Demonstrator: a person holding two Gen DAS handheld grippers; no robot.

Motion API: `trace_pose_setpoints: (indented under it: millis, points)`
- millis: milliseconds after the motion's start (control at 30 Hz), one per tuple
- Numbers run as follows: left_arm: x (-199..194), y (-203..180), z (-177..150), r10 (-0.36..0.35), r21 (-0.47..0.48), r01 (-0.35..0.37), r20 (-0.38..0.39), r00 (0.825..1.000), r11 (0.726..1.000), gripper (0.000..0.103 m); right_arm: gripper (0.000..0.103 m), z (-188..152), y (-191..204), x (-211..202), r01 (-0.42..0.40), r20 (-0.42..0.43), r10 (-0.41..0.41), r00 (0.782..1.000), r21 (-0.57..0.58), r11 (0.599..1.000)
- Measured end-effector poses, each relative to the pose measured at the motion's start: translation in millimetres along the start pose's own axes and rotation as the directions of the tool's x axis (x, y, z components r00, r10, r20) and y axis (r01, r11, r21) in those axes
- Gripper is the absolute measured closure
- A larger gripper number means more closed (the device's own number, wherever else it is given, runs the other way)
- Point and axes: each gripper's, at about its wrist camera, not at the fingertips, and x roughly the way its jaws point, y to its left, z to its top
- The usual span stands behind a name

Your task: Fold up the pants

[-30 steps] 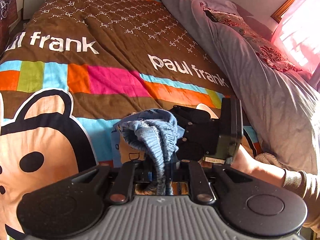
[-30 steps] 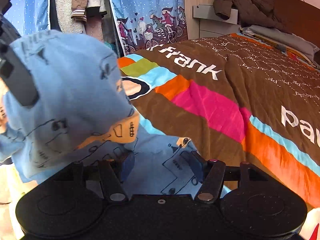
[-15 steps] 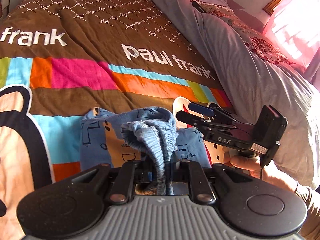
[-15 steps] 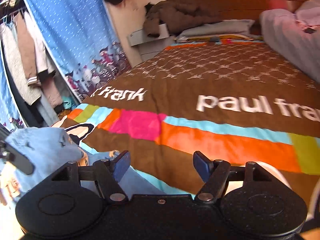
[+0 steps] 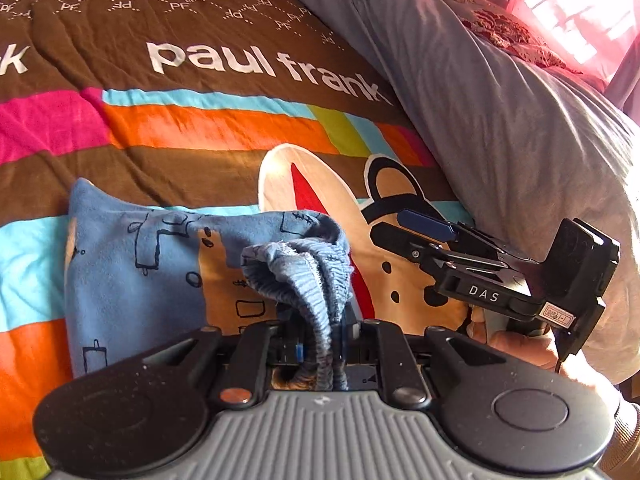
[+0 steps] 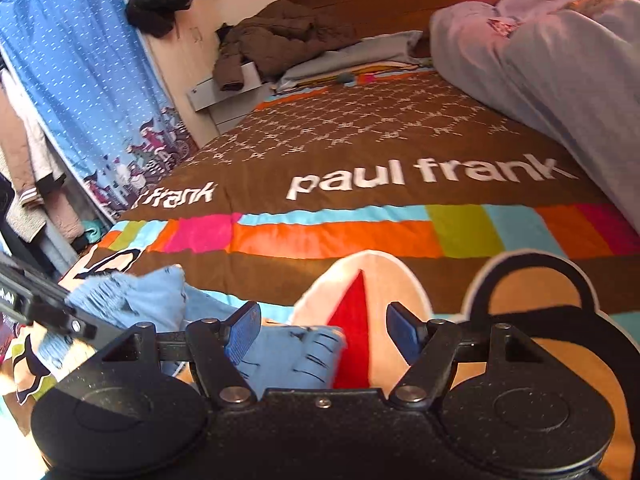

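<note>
The light blue printed pants (image 5: pixel 136 272) lie on the brown striped bedspread (image 5: pixel 224 128). My left gripper (image 5: pixel 316 328) is shut on their bunched ribbed waistband (image 5: pixel 308 280) and holds it just above the bed. My right gripper (image 6: pixel 322 332) is open and empty, a little to the right of the pants; it shows in the left wrist view (image 5: pixel 472 264) too. In the right wrist view a piece of the pants (image 6: pixel 296 352) lies below its blue pads (image 6: pixel 242 332), and the left gripper (image 6: pixel 36 300) holds the rest at the left edge.
A grey duvet (image 5: pixel 500 112) is heaped along the right side of the bed. A brown jacket (image 6: pixel 276 40) and pillow lie at the headboard. A blue curtain (image 6: pixel 80 80) and hanging clothes (image 6: pixel 28 176) stand to the left of the bed.
My right gripper has let go of the pants, opened and swung away to the right. The left gripper has lowered the waistband towards the bed, and the pants have spread out flatter.
</note>
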Motion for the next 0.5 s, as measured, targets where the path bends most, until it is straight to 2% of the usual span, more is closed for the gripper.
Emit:
trace_pose_setpoints:
  millis: [167,267,333,500]
  points:
    - [31,-20,0,0.02,0.032,-0.019,-0.049,0.999,0.999,0.086,0.031,-11,-24,-10,0.029,0.003,-0.029,1.0,0.057,0.998]
    - [42,-30,-1,0.073,0.068,-0.069,-0.065,0.995,0.995,0.066,0.031,-13,-36,-14,0.034,0.015,-0.035,0.999,0.108,0.994]
    - [43,-36,-2,0.075,0.085,-0.069,-0.064,0.995,0.994,0.052,0.031,-11,-40,-18,0.03,0.033,-0.035,0.999,0.126,0.992]
    - [34,-43,-5,0.09,0.119,-0.084,-0.047,0.995,0.989,0.043,0.031,-11,-39,-21,0.021,0.043,-0.026,0.999,0.123,0.992]
